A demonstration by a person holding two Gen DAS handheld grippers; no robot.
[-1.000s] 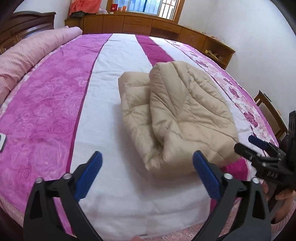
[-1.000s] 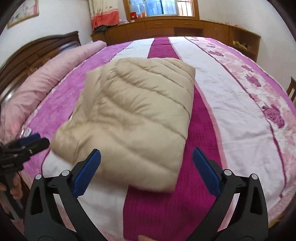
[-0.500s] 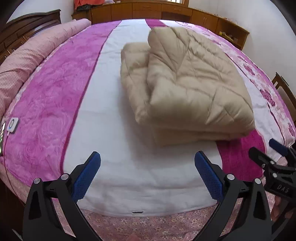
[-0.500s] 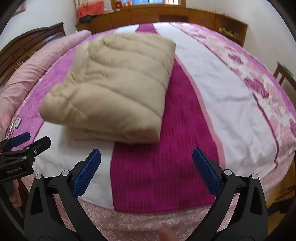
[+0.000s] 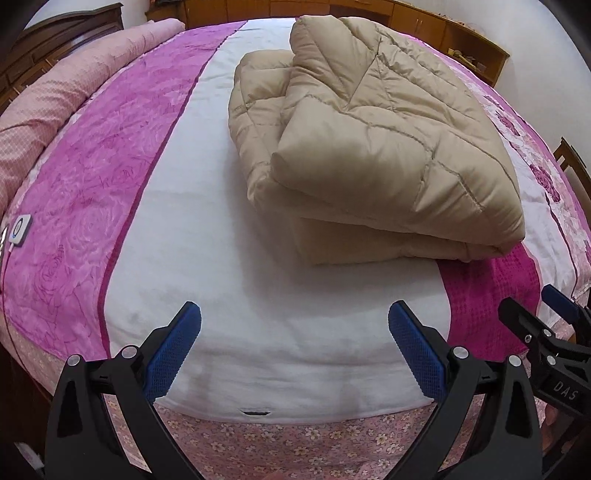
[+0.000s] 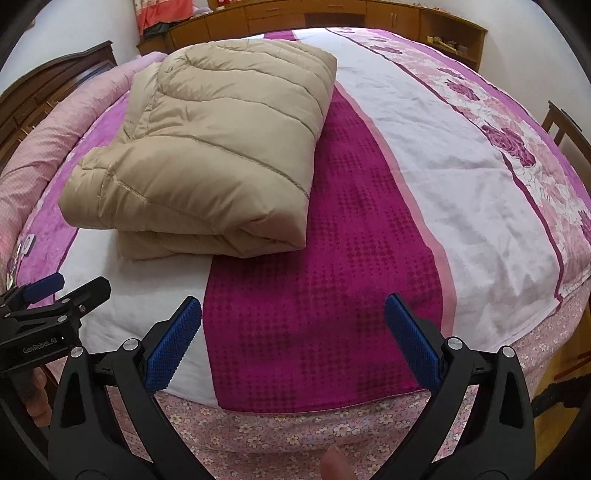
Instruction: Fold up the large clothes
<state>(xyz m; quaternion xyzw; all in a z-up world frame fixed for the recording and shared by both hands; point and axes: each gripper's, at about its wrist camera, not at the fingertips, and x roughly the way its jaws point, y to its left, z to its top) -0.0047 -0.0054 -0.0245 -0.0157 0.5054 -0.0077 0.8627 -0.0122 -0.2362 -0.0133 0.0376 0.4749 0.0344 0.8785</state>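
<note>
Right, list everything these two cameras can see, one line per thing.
quilted jacket: one, beige, folded in a thick stack on the bed's white and magenta stripes.
bedspread: one, pink, white and magenta stripes with rose print, covering the bed.
rolled duvet: one, pale pink, along the headboard side.
controller: one, white, small, corded, on the pink stripe at the bed's edge.
headboard: one, dark wood.
cabinets: long run, brown wood, against the far wall.
chair: one, wooden, beside the bed, partly cut off.
left gripper: black with blue pads, jaws open, empty.
right gripper: same colours, jaws open, empty.
</note>
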